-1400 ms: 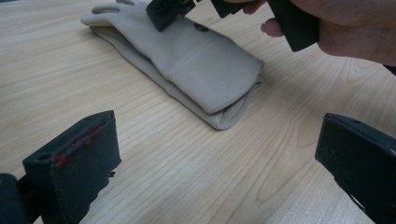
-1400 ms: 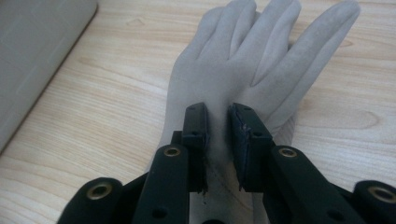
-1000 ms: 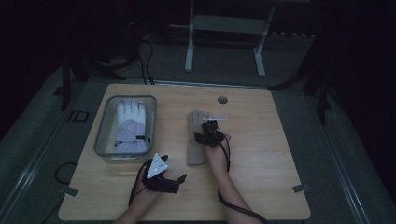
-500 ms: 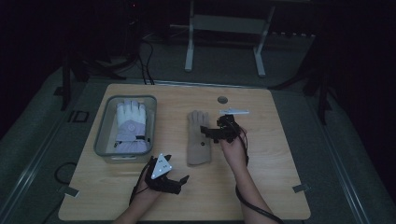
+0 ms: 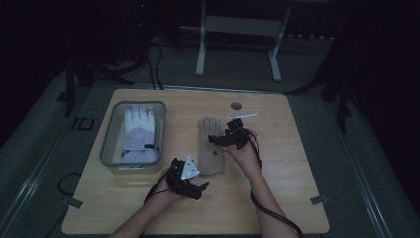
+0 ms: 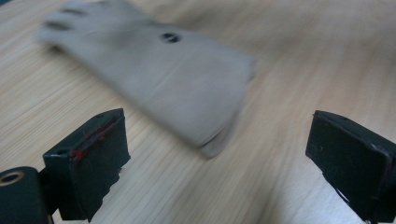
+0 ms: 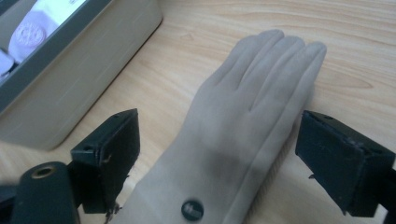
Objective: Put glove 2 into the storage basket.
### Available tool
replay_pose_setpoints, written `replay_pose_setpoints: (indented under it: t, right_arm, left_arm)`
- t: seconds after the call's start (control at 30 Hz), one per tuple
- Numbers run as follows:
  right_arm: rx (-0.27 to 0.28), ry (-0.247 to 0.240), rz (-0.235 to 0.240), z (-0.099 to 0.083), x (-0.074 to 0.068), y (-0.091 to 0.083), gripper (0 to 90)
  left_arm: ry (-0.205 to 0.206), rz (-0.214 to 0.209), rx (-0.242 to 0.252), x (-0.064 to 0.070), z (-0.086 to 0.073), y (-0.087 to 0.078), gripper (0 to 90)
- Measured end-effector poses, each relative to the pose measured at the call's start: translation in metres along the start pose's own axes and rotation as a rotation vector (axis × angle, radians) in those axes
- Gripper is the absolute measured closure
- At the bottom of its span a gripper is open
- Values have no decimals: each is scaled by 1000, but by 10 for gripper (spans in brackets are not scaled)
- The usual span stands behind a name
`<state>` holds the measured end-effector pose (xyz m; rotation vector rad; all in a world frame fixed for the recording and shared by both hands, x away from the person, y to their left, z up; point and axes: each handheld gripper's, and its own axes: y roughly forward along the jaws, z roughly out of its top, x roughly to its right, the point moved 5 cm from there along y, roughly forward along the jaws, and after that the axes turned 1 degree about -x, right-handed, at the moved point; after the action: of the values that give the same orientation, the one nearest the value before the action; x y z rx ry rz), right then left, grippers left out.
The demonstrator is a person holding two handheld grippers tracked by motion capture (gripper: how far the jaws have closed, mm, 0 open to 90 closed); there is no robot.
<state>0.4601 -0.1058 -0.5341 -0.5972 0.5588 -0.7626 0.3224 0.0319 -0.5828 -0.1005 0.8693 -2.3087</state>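
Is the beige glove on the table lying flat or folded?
Flat: the beige glove lies spread on the table, fingers straight, cuff unfolded.

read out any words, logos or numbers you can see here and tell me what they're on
No text here can be read.
Round dark button on the beige glove: something may be stamped on it, too small and blurred to read.
Round emblem on the white glove in the grey bin: a circular mark, too small to read.
Left gripper and right gripper fingers: no lettering visible.
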Motion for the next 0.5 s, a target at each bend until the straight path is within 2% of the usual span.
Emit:
replay_pose_setpoints:
  t: [0.03,0.1,0.13,0.2,0.3,0.37,0.43,0.47,0.5]
  right_arm:
    - [-11,-2,-22,2,2,3,154]
    - [-20,22,-35,7,8,10,168]
    - [-30,35,-43,9,11,13,199]
    - [-41,43,-49,11,15,21,200]
    - [-74,47,-72,13,21,35,202]
    - [-98,64,-80,13,26,44,215]
    - [-116,70,-88,13,29,50,239]
    - [-118,79,-81,13,30,53,259]
    - [-123,83,-72,12,31,55,271]
  left_arm:
    - [13,-1,-11,1,2,3,77]
    - [23,-18,-47,1,6,12,77]
    - [45,-21,-54,1,8,15,80]
    - [85,-5,-65,0,11,20,117]
    - [137,-10,-105,-1,16,28,148]
    - [138,-31,-120,-1,19,34,177]
    - [158,-34,-163,-2,20,40,196]
    - [163,-45,-173,-2,20,43,211]
    - [172,-37,-178,-2,20,45,216]
